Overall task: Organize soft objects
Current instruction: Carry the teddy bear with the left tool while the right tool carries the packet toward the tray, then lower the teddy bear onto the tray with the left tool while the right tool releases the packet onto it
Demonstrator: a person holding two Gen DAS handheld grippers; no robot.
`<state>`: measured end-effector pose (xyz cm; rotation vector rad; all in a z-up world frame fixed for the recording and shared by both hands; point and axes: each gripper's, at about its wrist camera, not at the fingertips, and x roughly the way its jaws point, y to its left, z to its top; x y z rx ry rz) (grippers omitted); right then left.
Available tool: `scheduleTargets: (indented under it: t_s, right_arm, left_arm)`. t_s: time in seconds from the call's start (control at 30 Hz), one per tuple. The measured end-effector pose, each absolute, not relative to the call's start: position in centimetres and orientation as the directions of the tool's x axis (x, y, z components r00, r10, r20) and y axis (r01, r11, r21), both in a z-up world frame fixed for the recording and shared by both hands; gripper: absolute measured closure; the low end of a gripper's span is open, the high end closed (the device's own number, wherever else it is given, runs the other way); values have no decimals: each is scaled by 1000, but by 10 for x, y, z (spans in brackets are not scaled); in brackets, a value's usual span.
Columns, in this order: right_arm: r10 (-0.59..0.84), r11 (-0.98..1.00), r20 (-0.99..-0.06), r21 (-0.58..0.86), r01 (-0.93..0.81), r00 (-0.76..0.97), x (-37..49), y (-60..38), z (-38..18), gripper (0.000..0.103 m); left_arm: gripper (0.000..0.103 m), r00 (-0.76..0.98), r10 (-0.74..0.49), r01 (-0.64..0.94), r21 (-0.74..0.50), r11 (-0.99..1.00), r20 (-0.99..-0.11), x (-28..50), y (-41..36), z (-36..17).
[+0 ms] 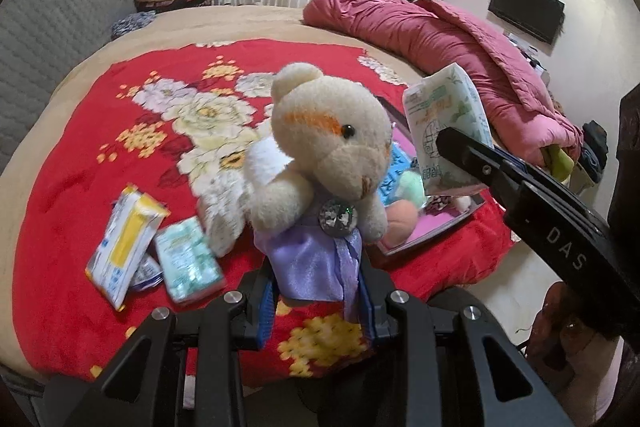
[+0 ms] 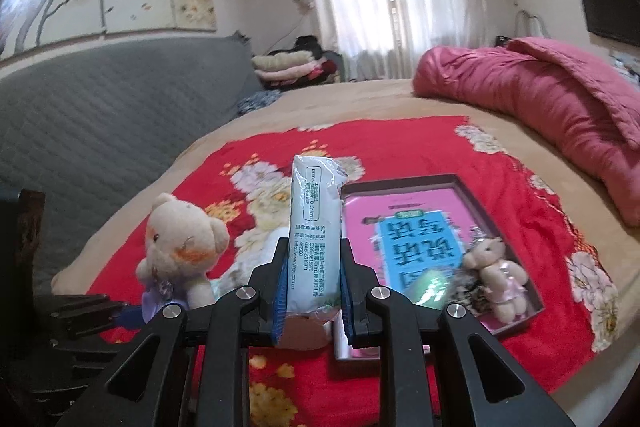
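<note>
My left gripper is shut on a cream teddy bear in a purple satin dress and holds it upright above the red floral blanket. The bear also shows in the right wrist view. My right gripper is shut on a white and green tissue pack, held upright; the pack also shows in the left wrist view. A shallow box with a pink and blue lining lies on the blanket and holds a small bear in pink and soft balls.
Two tissue packs and a white fluffy item lie on the blanket at left. A rolled pink quilt fills the bed's far right. A grey padded headboard stands at left. Folded blankets are stacked by the window.
</note>
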<state>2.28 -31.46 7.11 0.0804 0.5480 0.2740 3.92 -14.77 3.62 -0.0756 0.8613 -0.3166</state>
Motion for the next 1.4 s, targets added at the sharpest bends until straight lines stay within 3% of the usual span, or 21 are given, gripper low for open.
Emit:
scheduleTargets:
  t_s: [0.53,1.4]
  right_arm:
    - [63,986,-438,166,12,897,21,-405,78,80]
    - [19,979,-505,183,86,863,42,-431,42,79]
  left_arm:
    - [69,592,-304,284,-160,946,-747,69,-199,44]
    - [69,519,-248,317,-86,945,-818,134,-259,3]
